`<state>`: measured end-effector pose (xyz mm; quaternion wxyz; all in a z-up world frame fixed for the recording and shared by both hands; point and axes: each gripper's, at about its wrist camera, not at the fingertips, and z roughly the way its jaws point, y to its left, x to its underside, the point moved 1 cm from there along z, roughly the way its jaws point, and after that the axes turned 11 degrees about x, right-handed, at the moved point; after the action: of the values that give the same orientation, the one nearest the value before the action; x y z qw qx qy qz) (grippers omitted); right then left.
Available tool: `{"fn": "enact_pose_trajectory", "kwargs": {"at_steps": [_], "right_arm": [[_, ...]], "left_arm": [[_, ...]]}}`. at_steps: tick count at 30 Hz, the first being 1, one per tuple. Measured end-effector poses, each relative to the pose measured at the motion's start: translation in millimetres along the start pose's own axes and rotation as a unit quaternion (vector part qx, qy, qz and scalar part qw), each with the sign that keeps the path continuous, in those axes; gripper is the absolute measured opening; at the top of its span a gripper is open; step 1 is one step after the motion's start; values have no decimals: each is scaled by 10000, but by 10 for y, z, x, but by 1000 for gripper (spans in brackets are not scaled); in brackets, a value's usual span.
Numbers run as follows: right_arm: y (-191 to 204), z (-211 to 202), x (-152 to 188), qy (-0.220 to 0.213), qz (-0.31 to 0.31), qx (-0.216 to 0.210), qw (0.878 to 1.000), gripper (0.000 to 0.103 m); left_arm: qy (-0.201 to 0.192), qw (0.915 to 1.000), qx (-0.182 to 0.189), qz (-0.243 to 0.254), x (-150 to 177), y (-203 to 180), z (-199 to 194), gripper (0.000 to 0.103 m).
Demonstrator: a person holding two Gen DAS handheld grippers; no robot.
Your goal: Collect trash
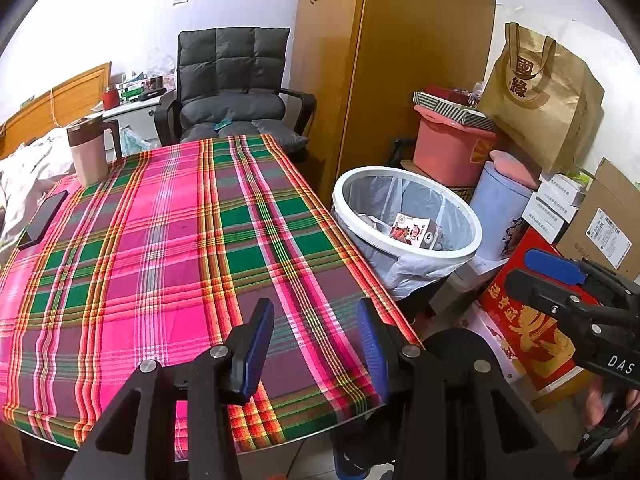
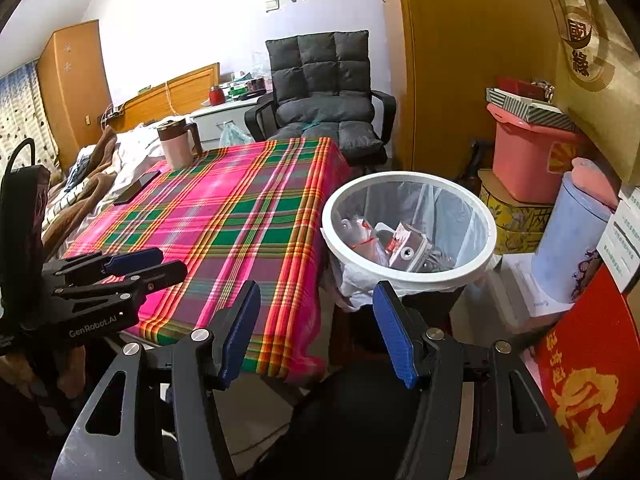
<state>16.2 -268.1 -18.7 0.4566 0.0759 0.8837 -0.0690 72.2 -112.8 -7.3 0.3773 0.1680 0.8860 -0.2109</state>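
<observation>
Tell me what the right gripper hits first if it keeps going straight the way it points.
Probably the white trash bin: the open right gripper points between the plaid table's edge and the bin's near rim. Depth is unclear.

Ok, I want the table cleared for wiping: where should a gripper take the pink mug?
Grip the pink mug across its body from the near side. It stands upright at the table's far corner with its handle toward the chair, leaving its flanks bare.

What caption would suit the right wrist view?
Open right gripper faces a lined trash bin of wrappers beside the plaid table.
</observation>
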Motion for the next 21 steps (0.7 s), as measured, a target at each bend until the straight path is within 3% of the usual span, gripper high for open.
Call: {"fn": "enact_pose_trajectory", "kwargs": {"at_steps": [21], "right_arm": [[11, 1, -5, 8, -3, 5, 10000, 60]], "left_arm": [[48, 9999, -98, 38, 42, 12, 4, 43]]}}
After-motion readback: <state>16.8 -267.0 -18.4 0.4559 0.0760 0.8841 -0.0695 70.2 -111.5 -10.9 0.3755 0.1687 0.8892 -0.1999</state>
